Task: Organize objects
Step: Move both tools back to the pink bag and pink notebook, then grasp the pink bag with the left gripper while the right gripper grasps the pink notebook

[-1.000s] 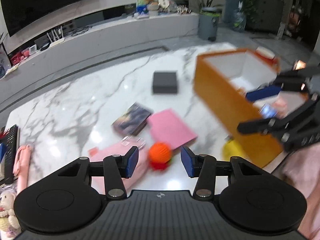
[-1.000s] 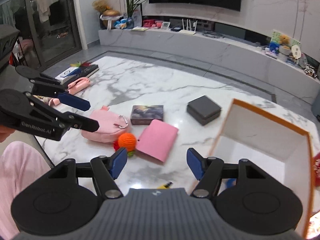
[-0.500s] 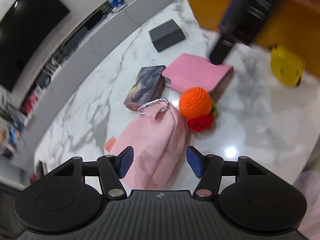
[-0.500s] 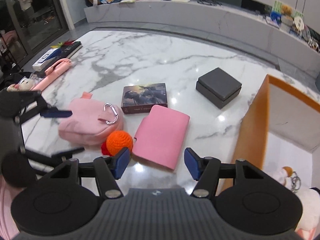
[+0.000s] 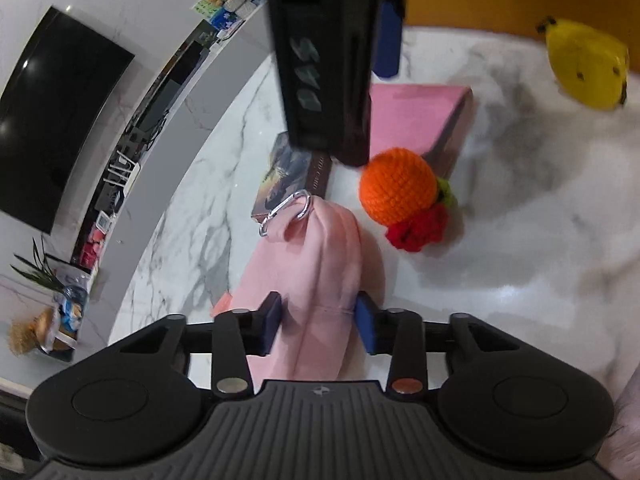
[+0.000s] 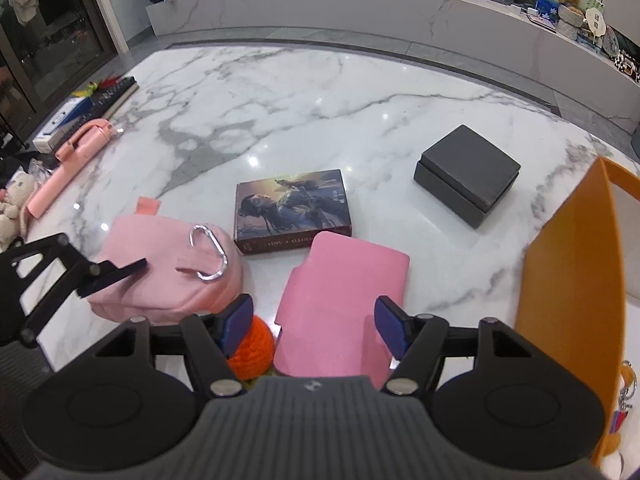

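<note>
My left gripper (image 5: pixel 318 322) is closed around the pink pouch (image 5: pixel 320 280), its pads pressing the fabric on both sides; the pouch with its silver carabiner also shows in the right wrist view (image 6: pixel 168 268). My right gripper (image 6: pixel 312 322) is open and empty, low over the pink notebook (image 6: pixel 344 292). An orange crocheted ball (image 5: pixel 398 190) lies by the pouch and the notebook (image 5: pixel 416 116). The orange box (image 6: pixel 568 264) stands at the right.
A picture-covered box (image 6: pixel 292 208) and a dark grey box (image 6: pixel 466 174) lie on the marble table (image 6: pixel 280 112). A yellow banana toy (image 5: pixel 586 66) lies near the orange box. A pink stick (image 6: pixel 68 164) and plush toy (image 6: pixel 12 204) sit at the left edge.
My left gripper moved down onto the pink pouch and closed on it. My right gripper dropped lower over the pink notebook.
</note>
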Action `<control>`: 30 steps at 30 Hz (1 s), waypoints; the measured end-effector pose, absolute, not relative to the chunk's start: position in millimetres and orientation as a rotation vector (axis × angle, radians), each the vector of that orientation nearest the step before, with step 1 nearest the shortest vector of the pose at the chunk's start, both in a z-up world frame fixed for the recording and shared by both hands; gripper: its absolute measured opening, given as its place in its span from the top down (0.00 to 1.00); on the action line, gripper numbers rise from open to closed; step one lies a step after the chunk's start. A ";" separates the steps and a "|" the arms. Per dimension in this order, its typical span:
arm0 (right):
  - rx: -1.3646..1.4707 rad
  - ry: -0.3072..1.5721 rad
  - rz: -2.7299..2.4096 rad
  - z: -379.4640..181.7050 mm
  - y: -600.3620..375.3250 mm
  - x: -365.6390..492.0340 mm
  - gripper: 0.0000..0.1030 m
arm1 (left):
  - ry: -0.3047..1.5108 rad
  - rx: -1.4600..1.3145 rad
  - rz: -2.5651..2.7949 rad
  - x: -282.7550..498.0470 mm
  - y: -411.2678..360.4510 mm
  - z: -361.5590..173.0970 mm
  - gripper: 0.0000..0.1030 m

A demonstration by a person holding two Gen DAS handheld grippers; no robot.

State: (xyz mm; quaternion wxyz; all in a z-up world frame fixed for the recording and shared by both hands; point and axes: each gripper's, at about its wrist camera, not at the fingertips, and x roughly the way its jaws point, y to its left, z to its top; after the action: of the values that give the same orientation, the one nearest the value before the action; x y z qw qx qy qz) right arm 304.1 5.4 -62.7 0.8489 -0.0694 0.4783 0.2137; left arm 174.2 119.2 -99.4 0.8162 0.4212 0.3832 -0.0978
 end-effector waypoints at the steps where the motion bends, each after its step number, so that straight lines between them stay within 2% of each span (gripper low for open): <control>1: -0.150 1.012 0.449 -64.4 7.6 306.0 0.30 | 0.825 0.860 -0.214 175.7 122.1 -95.5 0.63; 3: -0.158 1.019 0.435 -66.9 12.0 309.5 0.25 | 0.849 0.742 -0.224 181.6 132.7 -82.6 0.65; 11: -0.266 1.066 0.372 -80.8 33.4 321.7 0.25 | 0.999 0.234 -0.186 215.1 184.2 -34.3 0.66; 18: -0.372 1.068 0.315 -92.8 44.2 324.5 0.22 | 1.028 0.068 -0.204 222.7 191.3 -24.0 0.67; 24: -0.287 1.099 0.335 -85.0 27.7 331.1 0.29 | 1.030 -0.078 -0.199 228.3 202.9 -24.8 0.67; 29: -0.191 1.113 0.375 -65.3 14.9 328.7 0.54 | 1.023 -0.221 -0.186 229.0 208.1 -24.3 0.67; 30: -0.189 1.113 0.379 -62.3 14.3 327.6 0.57 | 1.020 -0.236 -0.182 229.3 208.1 -23.5 0.67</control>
State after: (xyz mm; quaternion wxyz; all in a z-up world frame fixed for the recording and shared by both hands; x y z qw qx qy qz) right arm 327.6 14.3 -62.3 0.8279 -0.0892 0.5242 0.1783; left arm 229.3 208.1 -23.5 0.8621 -0.1124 0.4865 -0.0866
